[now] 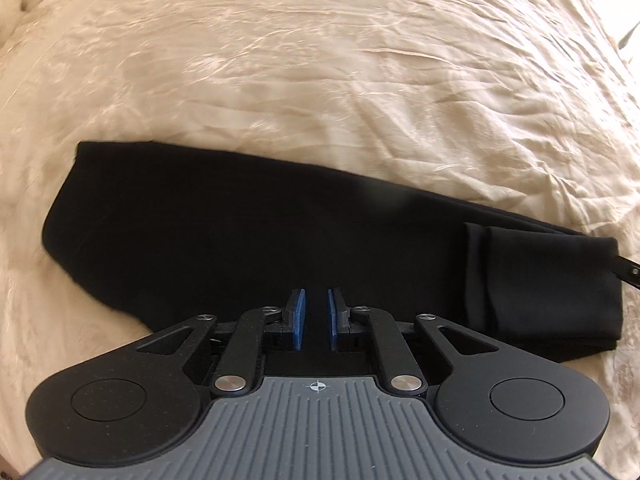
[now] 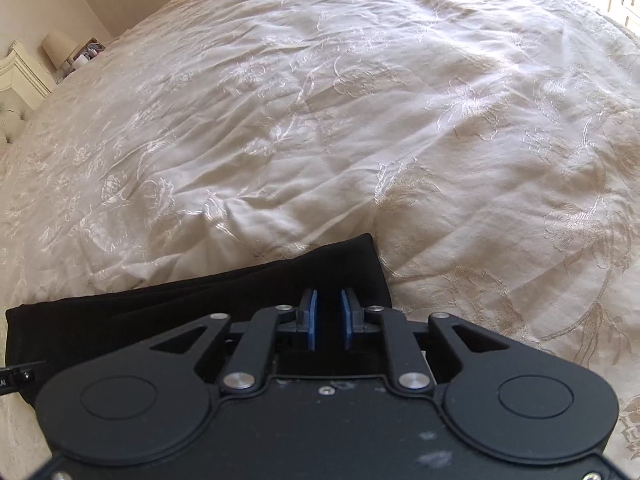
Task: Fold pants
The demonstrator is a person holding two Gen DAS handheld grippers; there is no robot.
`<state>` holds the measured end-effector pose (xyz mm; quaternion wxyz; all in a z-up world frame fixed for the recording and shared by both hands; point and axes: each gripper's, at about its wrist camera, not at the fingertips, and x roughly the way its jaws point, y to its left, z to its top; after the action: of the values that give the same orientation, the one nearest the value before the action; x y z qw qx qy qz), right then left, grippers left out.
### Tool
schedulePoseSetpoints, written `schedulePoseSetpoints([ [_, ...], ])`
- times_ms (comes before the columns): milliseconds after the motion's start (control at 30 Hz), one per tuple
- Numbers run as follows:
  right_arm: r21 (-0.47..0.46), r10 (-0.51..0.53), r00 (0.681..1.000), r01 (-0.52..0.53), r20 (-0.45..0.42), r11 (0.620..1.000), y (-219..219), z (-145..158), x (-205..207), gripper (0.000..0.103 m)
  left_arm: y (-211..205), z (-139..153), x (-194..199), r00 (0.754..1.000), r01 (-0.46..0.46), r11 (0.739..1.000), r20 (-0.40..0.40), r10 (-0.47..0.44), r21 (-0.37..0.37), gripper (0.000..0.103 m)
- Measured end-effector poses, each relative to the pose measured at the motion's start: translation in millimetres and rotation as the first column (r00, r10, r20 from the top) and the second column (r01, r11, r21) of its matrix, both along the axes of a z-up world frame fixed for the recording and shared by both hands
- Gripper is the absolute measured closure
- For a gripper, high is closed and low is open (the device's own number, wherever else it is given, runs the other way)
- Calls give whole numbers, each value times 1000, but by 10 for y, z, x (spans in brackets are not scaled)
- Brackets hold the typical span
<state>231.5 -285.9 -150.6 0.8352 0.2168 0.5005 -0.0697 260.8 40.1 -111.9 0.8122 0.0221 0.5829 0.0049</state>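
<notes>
Near the bed (image 1: 320, 60) edge, soft limp pants (image 1: 240, 232) are best pinched at the hems; left claw (image 1: 316, 316) and right claw (image 2: 330, 316) are held slightly spread, empty.

Black pants (image 1: 248, 232) laid flat on the cream embroidered bedspread (image 1: 320, 60), folded lengthwise into one long band. Wide rounded end seen toward the bedspread's tufted-headboard side; at the opposite end a short section is doubled back on top. Fabric plain, matte, smooth, edges roughly aligned
</notes>
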Motion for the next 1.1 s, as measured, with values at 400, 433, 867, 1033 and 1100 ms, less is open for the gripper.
schedulePoseSetpoints([
  [400,117,245,966,-254,86,960,991,417,-499,86,711,-153,-444,996,-52,999,-75,53,14,91],
  [433,128,270,959,-279,82,952,1124,426,-548,86,767,-166,-441,996,-46,999,-76,47,8,91],
  [867,67,420,901,-428,111,901,2784,563,-552,86,1681,-124,-298,997,62,998,-38,-62,-14,91],
  [1033,22,371,927,-373,52,928,3125,398,-460,86,2015,-183,-176,996,69,997,-47,-70,-19,91],
  [1100,13,348,937,-348,-2,937,3197,253,-452,86,2111,-203,-128,996,68,997,-50,-69,-29,91],
])
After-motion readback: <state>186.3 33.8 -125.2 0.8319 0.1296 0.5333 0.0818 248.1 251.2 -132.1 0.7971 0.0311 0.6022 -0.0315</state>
